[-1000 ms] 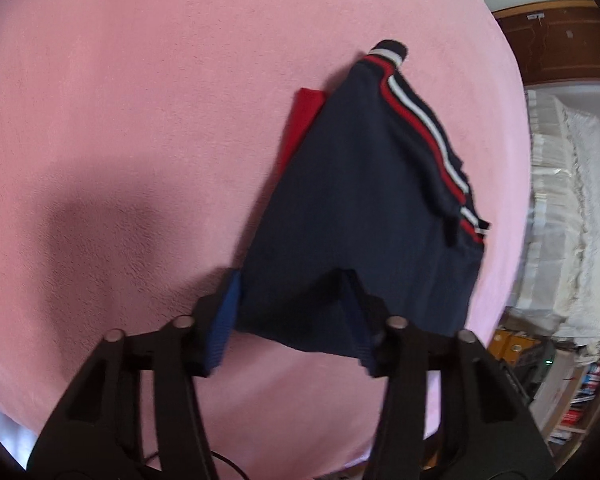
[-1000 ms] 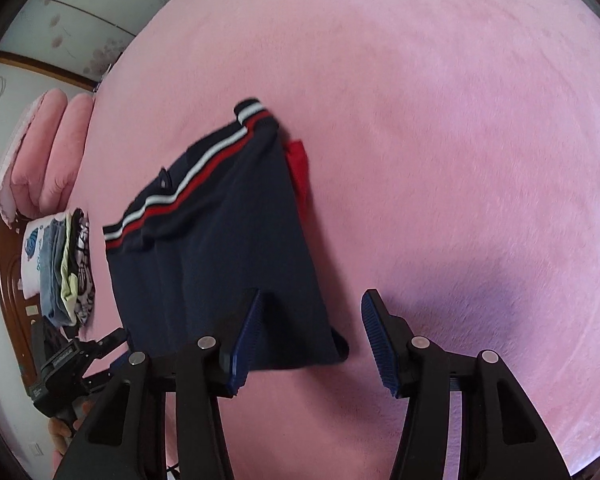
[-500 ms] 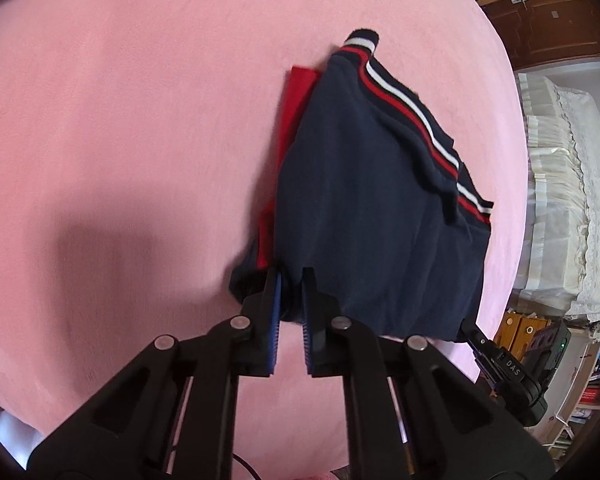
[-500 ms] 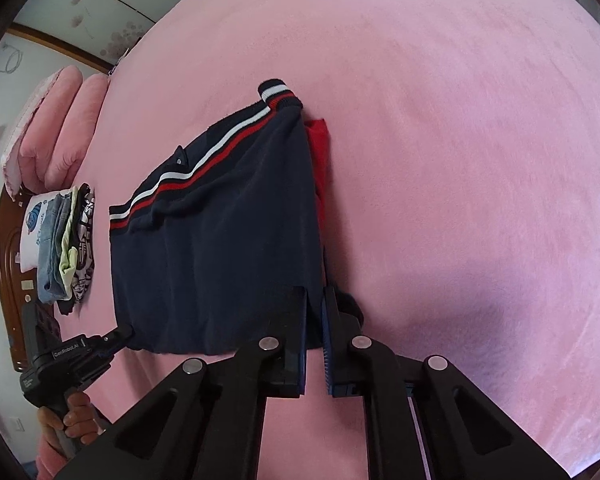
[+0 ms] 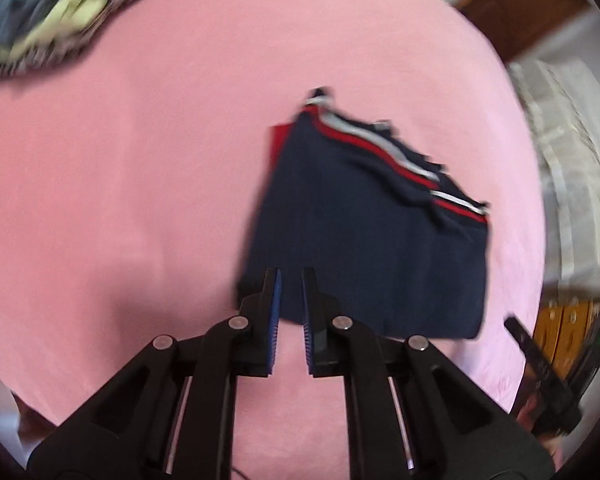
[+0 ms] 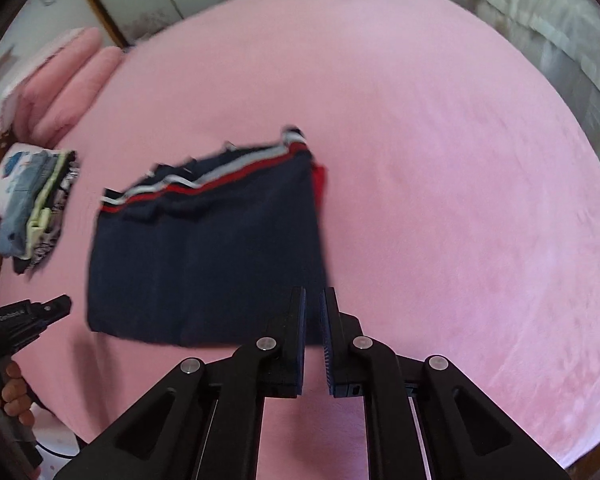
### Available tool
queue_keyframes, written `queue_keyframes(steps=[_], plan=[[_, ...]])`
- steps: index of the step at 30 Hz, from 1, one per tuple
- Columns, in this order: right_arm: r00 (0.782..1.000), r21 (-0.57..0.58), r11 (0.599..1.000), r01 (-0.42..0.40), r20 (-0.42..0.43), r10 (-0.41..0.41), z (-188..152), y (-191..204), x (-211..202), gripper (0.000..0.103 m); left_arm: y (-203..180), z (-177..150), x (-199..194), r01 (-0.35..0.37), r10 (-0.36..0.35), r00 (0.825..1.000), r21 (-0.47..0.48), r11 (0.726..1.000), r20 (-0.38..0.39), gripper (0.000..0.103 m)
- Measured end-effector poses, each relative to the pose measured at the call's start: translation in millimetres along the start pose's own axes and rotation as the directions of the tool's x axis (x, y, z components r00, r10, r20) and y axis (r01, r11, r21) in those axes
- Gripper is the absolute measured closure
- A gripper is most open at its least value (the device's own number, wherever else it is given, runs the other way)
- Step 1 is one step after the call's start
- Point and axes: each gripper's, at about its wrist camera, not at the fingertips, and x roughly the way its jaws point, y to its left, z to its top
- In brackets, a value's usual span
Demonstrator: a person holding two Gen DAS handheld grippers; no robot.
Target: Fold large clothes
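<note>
A folded navy garment (image 5: 364, 240) with red and white stripes along its far edge lies flat on the pink bed (image 5: 120, 180); a red layer shows at one side. It also shows in the right wrist view (image 6: 208, 248). My left gripper (image 5: 290, 280) is nearly shut and empty, raised over the garment's near left corner. My right gripper (image 6: 313, 300) is nearly shut and empty, raised over the near right corner. The left gripper's handle (image 6: 24, 316) shows at the left of the right wrist view.
A stack of folded clothes (image 6: 36, 204) lies at the bed's left side, also in the left wrist view (image 5: 60, 20). Pink pillows (image 6: 64, 84) lie beyond it. A white lace cover (image 5: 576, 176) is to the right. Wide bare bed surrounds the garment.
Both grippers closed on the garment's near corners, then let go and pulled up and back. The garment now lies flat. Both views are blurred from motion.
</note>
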Motion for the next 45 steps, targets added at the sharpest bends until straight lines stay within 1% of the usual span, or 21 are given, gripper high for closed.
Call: queue_keyframes(steps=[2,4,6,7,10,12,18,23,25,28,30,31,34,35,37,39,41,42,43,44,45], plan=[[0.998,0.004,0.998,-0.060,-0.001,0.060,3.9,10.8,4.0,0.094,-21.6,-0.6,-0.1,0.047,-0.046,0.999,0.086,0.995,-0.013,0.096],[0.990,0.002,0.991,-0.137,-0.040,0.137,7.2,23.4,23.1,0.094,-43.8,-0.9,8.5,0.042,-0.037,0.999,0.196,0.980,-0.028,0.096],[0.983,-0.005,0.985,-0.174,-0.054,0.174,7.9,34.1,43.2,0.094,-64.9,1.3,26.3,0.029,-0.021,0.999,0.280,0.960,-0.030,0.096],[0.981,0.005,0.983,-0.184,-0.062,0.184,8.9,38.2,54.6,0.094,-70.6,3.3,34.4,0.045,-0.036,0.999,0.295,0.955,-0.039,0.096],[0.963,0.074,0.968,-0.238,-0.114,0.246,15.6,41.0,86.4,0.095,-85.0,17.2,66.7,0.104,-0.084,0.993,0.281,0.954,-0.083,0.096],[0.950,0.104,0.955,-0.278,-0.115,0.289,22.4,43.0,100.6,0.095,-90.5,27.3,86.4,0.127,-0.099,0.988,0.268,0.955,-0.118,0.096],[0.951,0.084,0.954,-0.288,-0.091,0.295,45.1,57.1,133.6,0.095,-99.3,53.6,125.2,0.091,-0.059,0.989,0.245,0.965,-0.136,0.096],[0.943,0.139,0.939,-0.314,-0.067,0.325,69.1,51.0,150.3,0.095,-95.7,73.3,137.5,0.074,-0.055,0.994,0.216,0.974,-0.091,0.096],[0.948,0.146,0.942,-0.303,-0.054,0.314,78.5,48.0,154.7,0.095,-93.2,78.4,144.0,0.077,-0.061,0.994,0.194,0.978,-0.088,0.096],[0.968,0.147,0.959,-0.243,-0.026,0.249,89.5,37.0,154.7,0.095,-86.5,83.6,149.0,0.096,-0.079,0.992,0.177,0.979,-0.103,0.096],[0.963,0.165,0.952,-0.258,-0.035,0.267,93.7,25.0,155.7,0.103,-80.9,85.7,149.0,0.118,-0.102,0.990,0.163,0.980,-0.101,0.096],[0.963,0.165,0.952,-0.258,-0.037,0.267,94.4,21.2,155.5,0.103,-75.7,87.0,147.2,0.125,-0.111,0.989,0.149,0.981,-0.099,0.096],[0.984,0.090,0.980,-0.175,-0.016,0.177,93.8,7.6,145.7,0.103,-64.3,87.4,139.9,0.136,-0.125,0.988,0.117,0.984,-0.090,0.096],[0.984,0.088,0.981,-0.173,-0.014,0.175,93.1,4.1,143.6,0.103,-59.2,88.0,137.4,0.129,-0.120,0.989,0.110,0.986,-0.082,0.096],[0.986,0.127,0.978,-0.167,-0.002,0.169,90.9,-14.5,135.6,0.103,-49.6,90.3,131.4,0.092,-0.087,0.995,0.104,0.990,-0.056,0.096],[0.993,0.164,0.979,-0.121,0.024,0.118,89.1,-30.7,126.9,0.103,-39.9,91.0,124.5,0.026,-0.025,1.000,0.129,0.991,-0.013,0.096],[0.989,0.203,0.968,-0.146,0.039,0.141,87.8,-44.0,120.9,0.103,-33.6,92.1,119.8,-0.008,0.007,1.000,0.160,0.987,0.010,0.096],[0.989,0.225,0.964,-0.145,0.051,0.137,87.4,-47.8,117.2,0.103,-32.3,92.2,116.9,-0.056,0.052,0.998,0.188,0.981,0.027,0.096],[0.992,0.223,0.967,-0.123,0.054,0.113,87.8,-46.7,113.6,0.103,-30.7,92.2,114.1,-0.110,0.102,0.994,0.218,0.970,0.048,0.096],[0.997,0.212,0.975,-0.064,0.054,0.054,88.5,-44.8,110.1,0.103,-31.0,93.2,112.4,-0.139,0.129,0.990,0.225,0.964,0.058,0.096],[0.996,0.188,0.981,0.046,0.061,-0.058,89.4,-40.2,101.9,0.103,-27.7,93.2,108.7,-0.158,0.147,0.987,0.218,0.963,0.066,0.096]])
